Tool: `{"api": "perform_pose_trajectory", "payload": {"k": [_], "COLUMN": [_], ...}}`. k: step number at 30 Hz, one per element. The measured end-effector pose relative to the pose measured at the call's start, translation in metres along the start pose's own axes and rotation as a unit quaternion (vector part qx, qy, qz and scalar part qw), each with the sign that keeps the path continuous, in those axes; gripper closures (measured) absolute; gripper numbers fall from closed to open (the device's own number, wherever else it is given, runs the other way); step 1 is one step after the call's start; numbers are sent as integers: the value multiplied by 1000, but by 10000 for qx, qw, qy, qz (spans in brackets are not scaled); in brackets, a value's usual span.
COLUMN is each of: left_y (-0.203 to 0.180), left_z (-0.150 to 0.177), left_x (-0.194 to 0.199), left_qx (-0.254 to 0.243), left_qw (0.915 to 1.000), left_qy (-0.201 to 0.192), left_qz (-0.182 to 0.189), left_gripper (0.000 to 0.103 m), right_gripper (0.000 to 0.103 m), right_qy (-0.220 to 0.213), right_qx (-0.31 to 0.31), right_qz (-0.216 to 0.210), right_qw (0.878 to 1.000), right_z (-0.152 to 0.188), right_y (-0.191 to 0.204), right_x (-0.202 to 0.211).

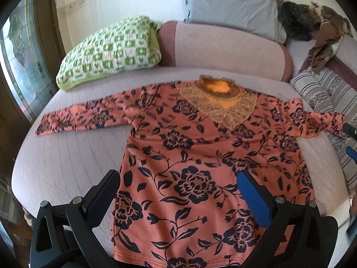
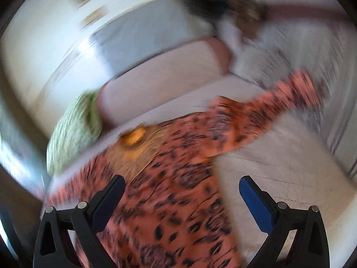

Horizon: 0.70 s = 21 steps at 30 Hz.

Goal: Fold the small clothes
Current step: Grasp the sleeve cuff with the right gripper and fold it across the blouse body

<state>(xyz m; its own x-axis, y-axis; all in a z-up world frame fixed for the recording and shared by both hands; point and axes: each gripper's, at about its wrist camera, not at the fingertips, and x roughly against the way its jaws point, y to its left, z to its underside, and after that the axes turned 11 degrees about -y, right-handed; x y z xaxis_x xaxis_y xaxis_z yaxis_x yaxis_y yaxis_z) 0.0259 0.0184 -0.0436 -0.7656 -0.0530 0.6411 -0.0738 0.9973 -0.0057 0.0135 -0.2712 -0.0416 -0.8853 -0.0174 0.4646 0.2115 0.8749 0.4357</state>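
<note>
The top lies flat and face up on the bed, unfolded, both sleeves spread. Its long axis runs from the hem, nearest me, to the collar, which points away toward the bolster. The sleeves cross that axis: the left sleeve stretches straight out toward the green pillow, and the right sleeve runs off the other side, bunched near its cuff.

My left gripper hovers over the hem end, jaws spread wide, gripping nothing; the top's body fills the gap between them, its left edge just inside my left finger.

My right gripper is also wide open and empty. Its view is smeared, but it sits over the top's right side, the side seam between the jaws and the right sleeve slanting away ahead.

I judge the right gripper nearer the right sleeve, the left nearer the hem, and no fold made yet.
</note>
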Motion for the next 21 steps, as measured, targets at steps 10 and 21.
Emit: {"api": "perform_pose_trajectory", "payload": {"k": [10, 21], "left_y": [10, 36], "left_z": [13, 24], "left_x": [-46, -72], "left_qx": [-114, -17], "left_qw": [9982, 9964], "left_qy": [515, 757], "left_qz": [-282, -385], "left_gripper": [0, 0], "right_gripper": [16, 95], "right_qy": [-646, -1046], "right_qx": [-2943, -4072], "right_qz": [1353, 1810], "right_qw": [9439, 8891], "right_z": [-72, -94], "right_y": [-201, -268], "right_x": [-96, -136]}}
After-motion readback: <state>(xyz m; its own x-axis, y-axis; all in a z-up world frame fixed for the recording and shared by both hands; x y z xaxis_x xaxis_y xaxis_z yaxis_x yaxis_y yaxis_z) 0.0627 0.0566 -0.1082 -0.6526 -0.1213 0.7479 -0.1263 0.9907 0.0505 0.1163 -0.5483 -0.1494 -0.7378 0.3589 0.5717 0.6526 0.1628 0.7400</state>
